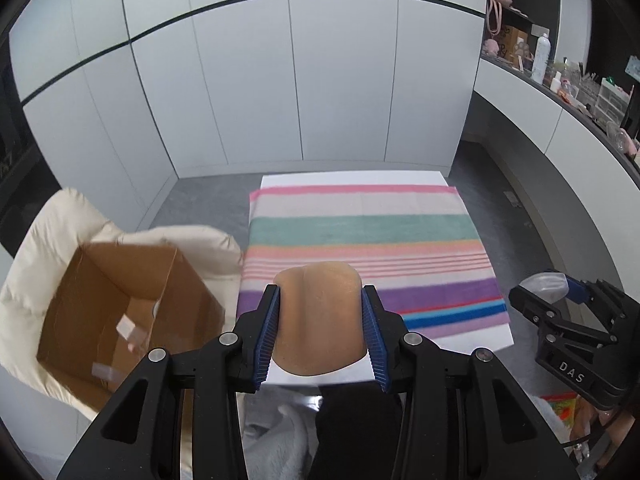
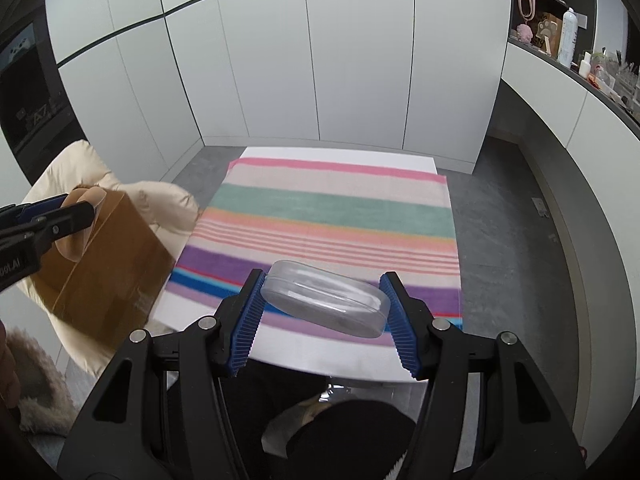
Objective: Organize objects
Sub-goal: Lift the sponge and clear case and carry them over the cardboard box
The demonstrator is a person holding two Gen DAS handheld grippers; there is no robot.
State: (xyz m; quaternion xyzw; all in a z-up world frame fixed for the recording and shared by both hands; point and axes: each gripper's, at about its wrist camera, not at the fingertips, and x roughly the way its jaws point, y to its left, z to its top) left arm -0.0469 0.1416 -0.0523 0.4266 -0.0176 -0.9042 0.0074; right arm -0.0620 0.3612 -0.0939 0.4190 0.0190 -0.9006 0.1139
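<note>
Left gripper (image 1: pixel 322 312) has a tan, rounded pad-like thing (image 1: pixel 320 316) pinched between its blue pads, up over the near edge of the striped towel (image 1: pixel 368 232) on the white desk (image 1: pixel 424 179). Open cardboard box (image 1: pixel 120 312) sits left on a cream cushion (image 1: pixel 48 232). Right gripper (image 1: pixel 560 292) hangs at the right edge, clamping something clear.

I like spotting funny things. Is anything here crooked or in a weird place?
Yes: the open brown cardboard box sits tilted on a cream padded chair beside the table, not on a flat surface. The striped towel lies flat.
</note>
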